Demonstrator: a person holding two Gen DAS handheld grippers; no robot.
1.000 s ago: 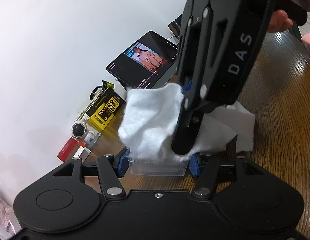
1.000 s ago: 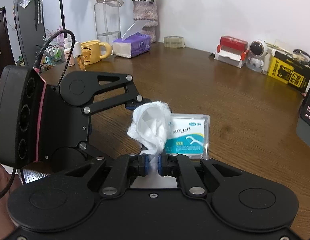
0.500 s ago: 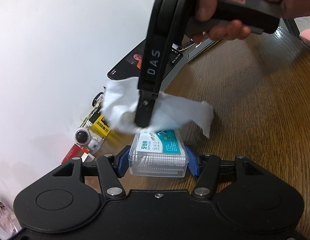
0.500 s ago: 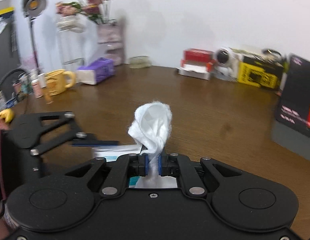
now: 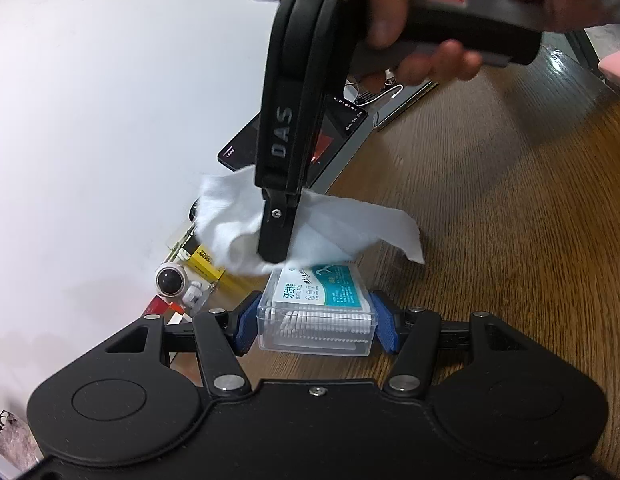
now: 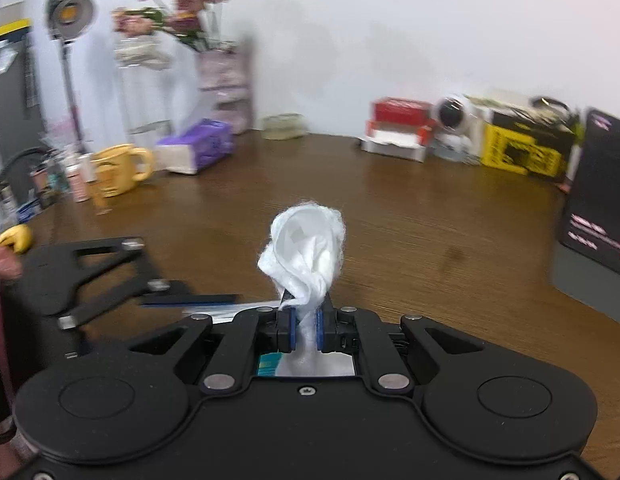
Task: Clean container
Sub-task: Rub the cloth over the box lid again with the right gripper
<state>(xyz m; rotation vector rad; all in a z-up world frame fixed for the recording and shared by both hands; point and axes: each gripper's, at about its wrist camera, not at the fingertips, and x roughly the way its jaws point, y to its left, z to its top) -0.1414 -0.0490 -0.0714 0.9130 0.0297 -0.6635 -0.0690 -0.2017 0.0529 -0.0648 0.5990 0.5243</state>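
Since earlier, the right claw (image 5: 272, 256) has lifted its cloth (image 5: 310, 228) toward the box's far edge.
Over the table (image 5: 510, 220), the left claw (image 5: 316, 320) pinches the box (image 5: 318, 312) by its sides; light, stiff, slippery plastic.

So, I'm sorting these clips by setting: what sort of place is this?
Probably a home desk: a wooden table against a wall, with a mug, tissue box and vase of flowers.
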